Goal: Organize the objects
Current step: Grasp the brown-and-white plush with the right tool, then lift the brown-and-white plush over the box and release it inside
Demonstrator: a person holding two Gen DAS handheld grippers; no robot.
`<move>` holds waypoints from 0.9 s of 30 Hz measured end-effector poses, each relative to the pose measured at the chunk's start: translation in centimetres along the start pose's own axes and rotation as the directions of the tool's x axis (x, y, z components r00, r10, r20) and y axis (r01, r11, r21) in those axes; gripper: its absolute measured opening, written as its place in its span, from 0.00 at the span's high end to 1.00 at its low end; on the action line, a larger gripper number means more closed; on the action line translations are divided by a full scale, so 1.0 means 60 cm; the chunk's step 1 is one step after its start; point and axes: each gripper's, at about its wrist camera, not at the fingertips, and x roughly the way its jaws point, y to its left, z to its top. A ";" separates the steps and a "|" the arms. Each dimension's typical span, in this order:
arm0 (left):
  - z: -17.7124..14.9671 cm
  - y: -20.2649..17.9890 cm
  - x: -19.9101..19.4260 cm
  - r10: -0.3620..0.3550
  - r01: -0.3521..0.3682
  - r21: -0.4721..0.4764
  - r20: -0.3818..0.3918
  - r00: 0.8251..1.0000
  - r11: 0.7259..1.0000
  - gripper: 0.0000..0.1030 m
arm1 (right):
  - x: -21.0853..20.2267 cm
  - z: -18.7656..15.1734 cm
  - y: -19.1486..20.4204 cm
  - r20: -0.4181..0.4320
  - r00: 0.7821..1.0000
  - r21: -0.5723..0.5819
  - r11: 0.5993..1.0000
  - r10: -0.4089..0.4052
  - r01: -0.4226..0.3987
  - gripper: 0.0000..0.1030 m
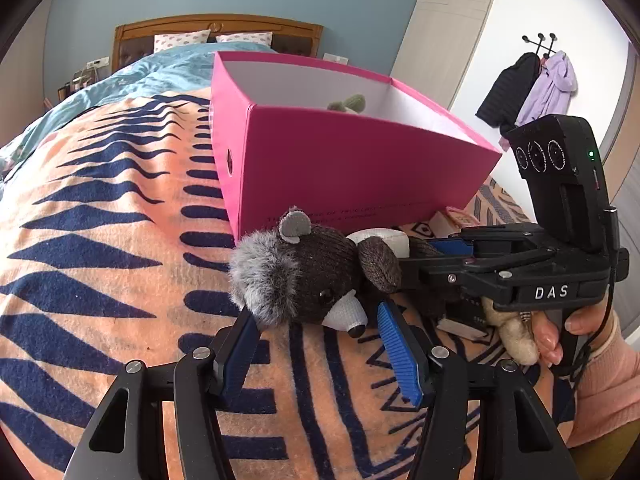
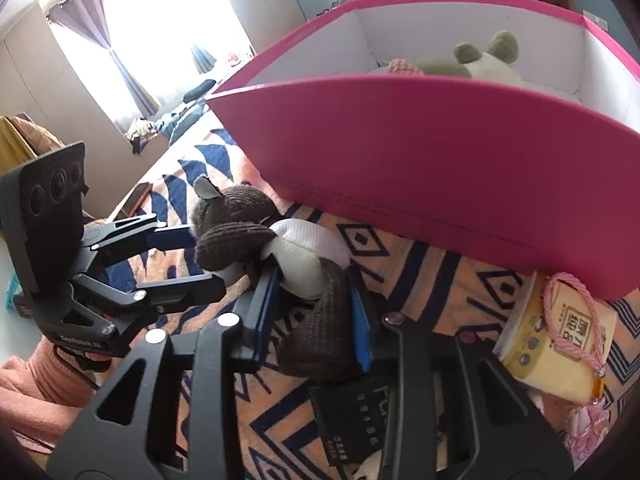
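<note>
A brown knitted plush animal (image 1: 316, 276) with a grey furry mane and white belly lies on the patterned blanket in front of an open pink box (image 1: 352, 168). My left gripper (image 1: 320, 344) is open, its blue pads on either side of the plush's head. My right gripper (image 2: 316, 316) has its blue pads on both sides of the plush's brown leg (image 2: 320, 328), closed on it. The right gripper also shows in the left wrist view (image 1: 448, 256), reaching the plush's body from the right. A green and cream plush (image 2: 480, 60) lies inside the pink box (image 2: 440, 160).
A yellow packet with a pink cord (image 2: 560, 332) and a dark booklet (image 2: 352, 420) lie on the blanket by the box's near right corner. A cream plush (image 1: 512, 332) lies under the right gripper. The bed's blue duvet and headboard (image 1: 216, 32) are beyond.
</note>
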 end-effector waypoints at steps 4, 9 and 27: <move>0.006 0.003 -0.015 0.020 -0.020 0.004 0.035 0.999 1.000 0.38 | -0.024 -0.001 -0.006 0.025 1.000 0.001 1.000 0.019 -0.019 0.74; 0.015 0.018 -0.011 0.009 -0.008 -0.022 0.033 0.999 1.000 0.36 | -0.042 0.000 0.001 0.038 0.999 -0.025 0.999 0.026 -0.025 0.80; 0.047 0.029 0.033 -0.018 0.018 0.019 -0.013 1.000 1.000 0.27 | 0.013 -0.004 -0.001 -0.035 0.999 -0.007 0.999 -0.042 0.042 0.64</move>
